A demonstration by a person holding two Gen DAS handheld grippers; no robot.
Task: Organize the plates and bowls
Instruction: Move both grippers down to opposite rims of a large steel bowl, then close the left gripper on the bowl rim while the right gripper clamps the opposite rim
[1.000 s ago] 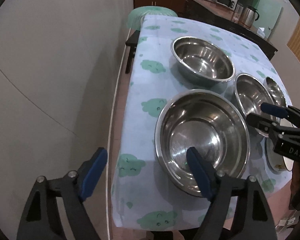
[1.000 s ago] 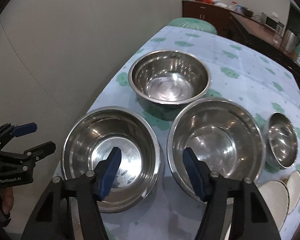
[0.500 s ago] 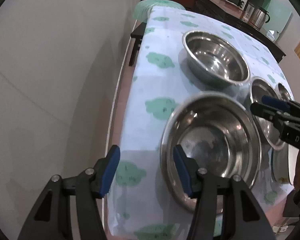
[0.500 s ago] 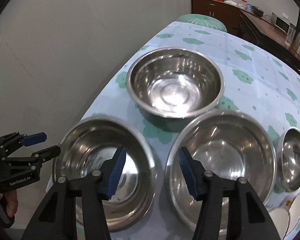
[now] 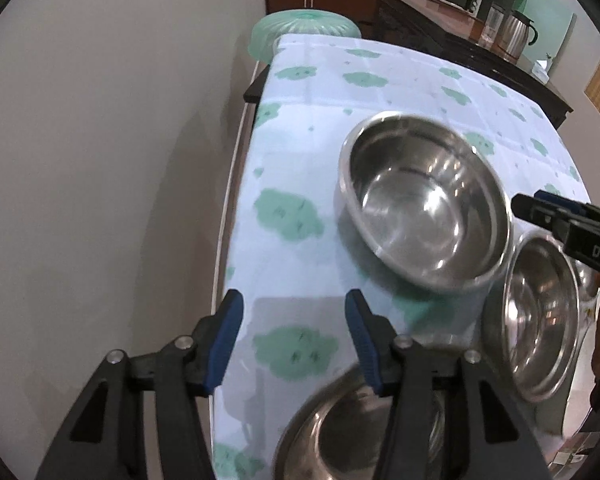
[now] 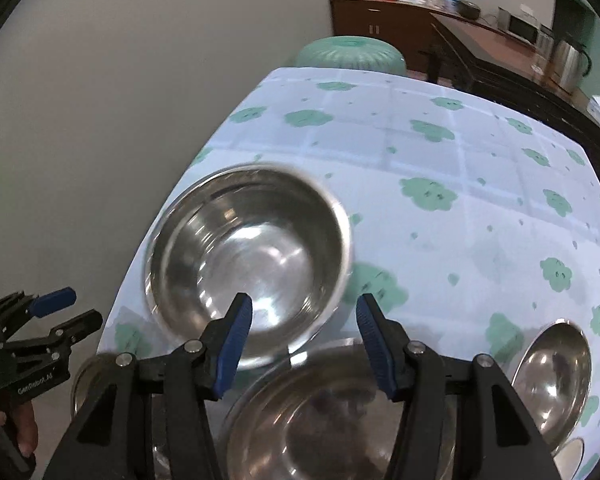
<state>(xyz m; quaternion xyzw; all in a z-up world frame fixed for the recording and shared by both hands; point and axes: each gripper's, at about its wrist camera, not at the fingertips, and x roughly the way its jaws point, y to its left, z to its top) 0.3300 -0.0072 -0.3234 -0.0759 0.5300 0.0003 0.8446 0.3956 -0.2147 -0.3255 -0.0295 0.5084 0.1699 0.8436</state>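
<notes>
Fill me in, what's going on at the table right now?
A person holds a two-finger tool in each hand over a table with a cloud-print cloth. Several steel bowls sit on it, none stacked yet. The left tool and the right tool both stand open and empty, with nothing between their fingers. The far bowl sits just ahead of the right tool, a larger bowl lies beneath it, and a small bowl is off to the right. Nothing is gripped.
</notes>
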